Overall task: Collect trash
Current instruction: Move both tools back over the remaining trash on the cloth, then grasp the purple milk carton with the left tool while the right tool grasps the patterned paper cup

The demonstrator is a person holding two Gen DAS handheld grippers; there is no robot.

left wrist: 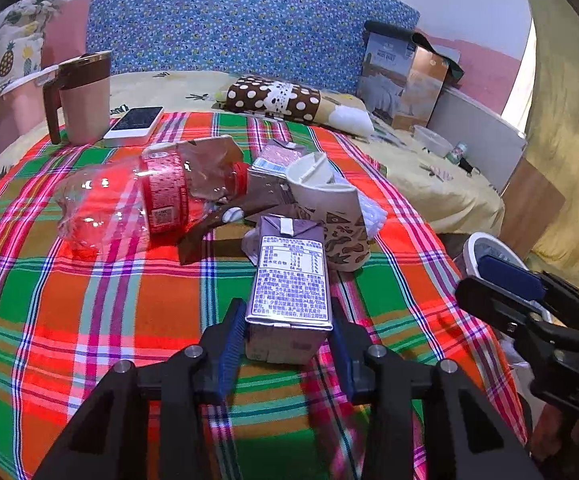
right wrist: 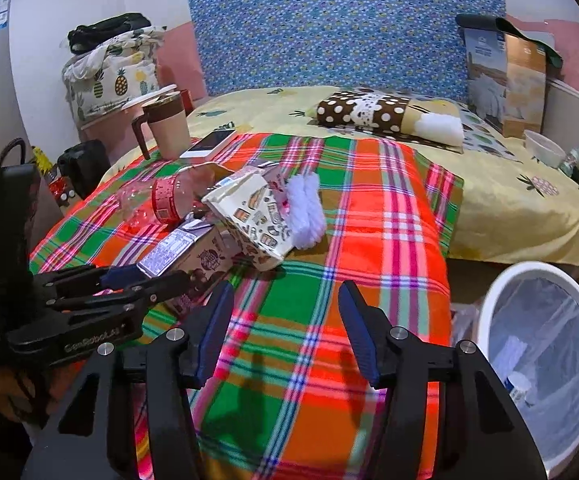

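- Blue-padded fingers of the left gripper [left wrist: 289, 326] are clenched on the near end of the purple drink carton [left wrist: 291, 280], one pad flat against each side; the carton lies on the plaid blanket [left wrist: 89, 320] near its front edge.
- Right gripper [right wrist: 285, 328] is released, fingers spread wide over bare blanket, touching nothing.
- Beyond the carton, toward the blanket's middle, lies the rest of the trash: a crushed paper cup [left wrist: 335, 216] touching the carton's far end, a clear plastic bottle [left wrist: 141, 200] with a red label, a brown wrapper [left wrist: 225, 220] and a white fluffy item [right wrist: 305, 212].
- At the far left corner stand a mug [left wrist: 81, 96] and a phone [left wrist: 135, 120].
- White bin [right wrist: 545, 360], bag-lined, sits off the right edge; it holds some small white pieces.
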